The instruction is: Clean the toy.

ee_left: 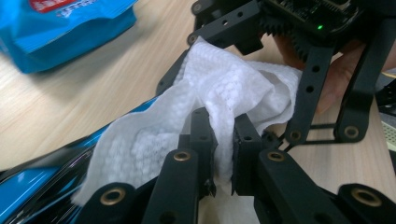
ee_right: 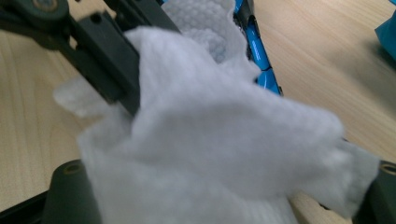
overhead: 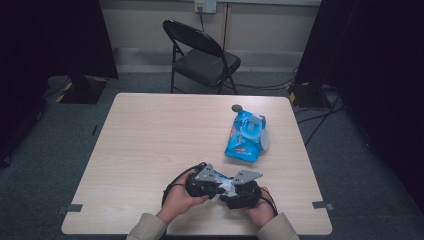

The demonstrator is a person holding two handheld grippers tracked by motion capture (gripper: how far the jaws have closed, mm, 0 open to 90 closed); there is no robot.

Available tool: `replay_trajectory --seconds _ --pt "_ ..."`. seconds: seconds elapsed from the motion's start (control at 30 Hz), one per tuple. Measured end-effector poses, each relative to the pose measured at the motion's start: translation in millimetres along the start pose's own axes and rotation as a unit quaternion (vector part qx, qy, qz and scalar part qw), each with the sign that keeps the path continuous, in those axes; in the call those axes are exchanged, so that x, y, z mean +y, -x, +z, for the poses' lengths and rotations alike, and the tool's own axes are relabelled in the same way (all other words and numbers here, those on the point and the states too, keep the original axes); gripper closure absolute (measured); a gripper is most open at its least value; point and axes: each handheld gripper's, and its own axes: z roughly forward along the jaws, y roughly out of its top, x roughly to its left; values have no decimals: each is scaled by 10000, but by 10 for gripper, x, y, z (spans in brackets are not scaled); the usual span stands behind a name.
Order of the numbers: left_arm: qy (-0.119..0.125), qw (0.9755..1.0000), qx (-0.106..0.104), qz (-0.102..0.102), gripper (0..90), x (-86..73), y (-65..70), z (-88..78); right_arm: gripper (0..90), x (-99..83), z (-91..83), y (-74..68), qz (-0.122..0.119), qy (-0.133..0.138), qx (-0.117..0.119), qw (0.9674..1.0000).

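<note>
The table (overhead: 150,150) carries a blue wipes pack (overhead: 246,136) toward its far right, well apart from the hands at the near edge. There the left tongs (ee_left: 219,135) are pressed together, pinching a fold of the white wipe (ee_left: 224,88). The right tongs (ee_right: 224,205) are draped in the same wipe (ee_right: 224,154); whether they grip it I cannot tell. To spread the sheet well, the left pinch should probably stay firm while the right takes a free edge and draws away gently, avoiding a tear.
</note>
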Motion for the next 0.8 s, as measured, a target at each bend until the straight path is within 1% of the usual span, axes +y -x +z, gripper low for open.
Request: replay_trajectory --seconds 0.07,0.27,0.4,0.43,0.5,0.67,0.7,0.8 --pt "-52 10000 49 35 823 -15 -20 -47 251 0 0 0 -1 1 -1 10000" --pt "-148 9997 188 9 823 -74 -84 -181 253 0 -1 -1 2 0 5 10000" --pt "-228 9993 302 -33 823 -142 -143 -267 254 -1 -1 -2 1 3 0 10000" --pt "-218 9992 342 -61 823 -159 -155 -286 255 -1 -1 -2 1 3 0 10000" --pt "-191 9991 354 -124 823 -189 -183 -325 254 -1 -1 -3 0 3 -3 10000" --pt "-186 9988 419 -171 824 -215 -212 -372 255 -1 -1 -3 2 2 -1 10000" --pt "-205 9986 462 -167 824 -213 -218 -384 255 -1 -1 -3 -1 3 -3 10000" --pt "-194 9985 470 -198 825 -227 -235 -399 255 -1 -1 -3 -1 2 -2 10000"
